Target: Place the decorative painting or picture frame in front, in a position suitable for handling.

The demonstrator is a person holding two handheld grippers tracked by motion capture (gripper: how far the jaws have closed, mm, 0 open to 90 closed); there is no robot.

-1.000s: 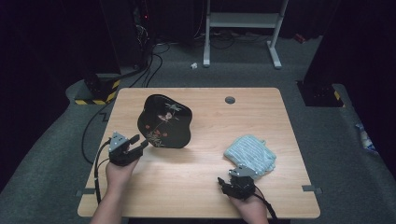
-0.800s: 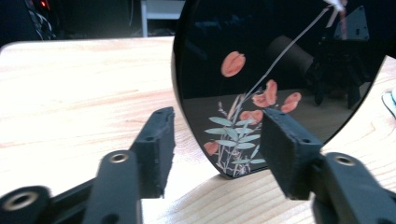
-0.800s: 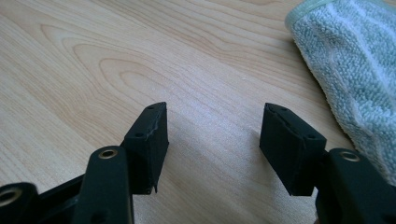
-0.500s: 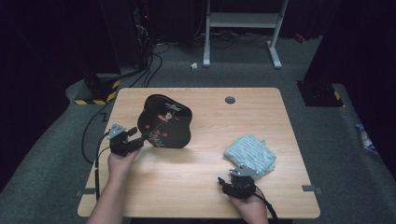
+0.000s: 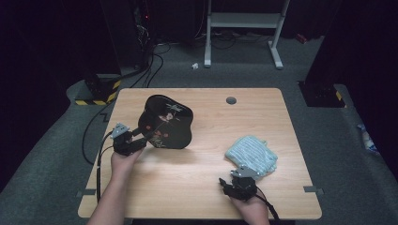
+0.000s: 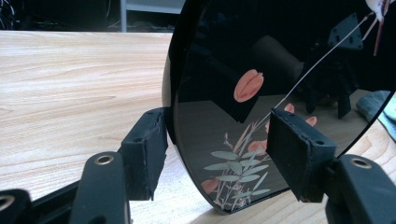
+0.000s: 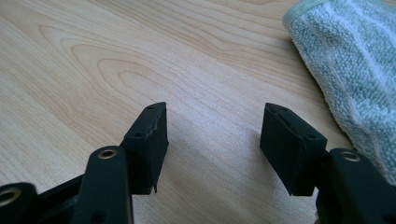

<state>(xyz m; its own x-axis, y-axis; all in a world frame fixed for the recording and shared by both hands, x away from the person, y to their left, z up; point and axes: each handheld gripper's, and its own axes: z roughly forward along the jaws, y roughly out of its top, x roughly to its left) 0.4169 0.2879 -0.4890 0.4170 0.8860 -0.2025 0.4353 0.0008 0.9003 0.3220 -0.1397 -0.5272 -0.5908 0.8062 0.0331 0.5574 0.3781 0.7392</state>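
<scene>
- The black lacquered tray (image 5: 166,123), painted with leaves and reddish flowers, stands tilted on its edge on the left part of the wooden desk (image 5: 202,187), its lower rim on the desk top.
- The left gripper (image 5: 141,140) sits at the tray's lower left rim. In the left gripper view the tray (image 6: 289,93) runs between the two fingers (image 6: 144,149): its rim lies against the left pad, while the right pad stands in front of the painted face with a gap I cannot judge for certain.
- The left fingers have just been opening, with the tray's rim between them; they are spread and do not clamp it.
- The right gripper (image 5: 237,180) rests near the front right of the desk, just in front of the pale green towel (image 5: 251,154).
- In the right gripper view its fingers (image 7: 149,140) stand apart over bare wood, with the towel (image 7: 345,70) to their right, not between them.
</scene>
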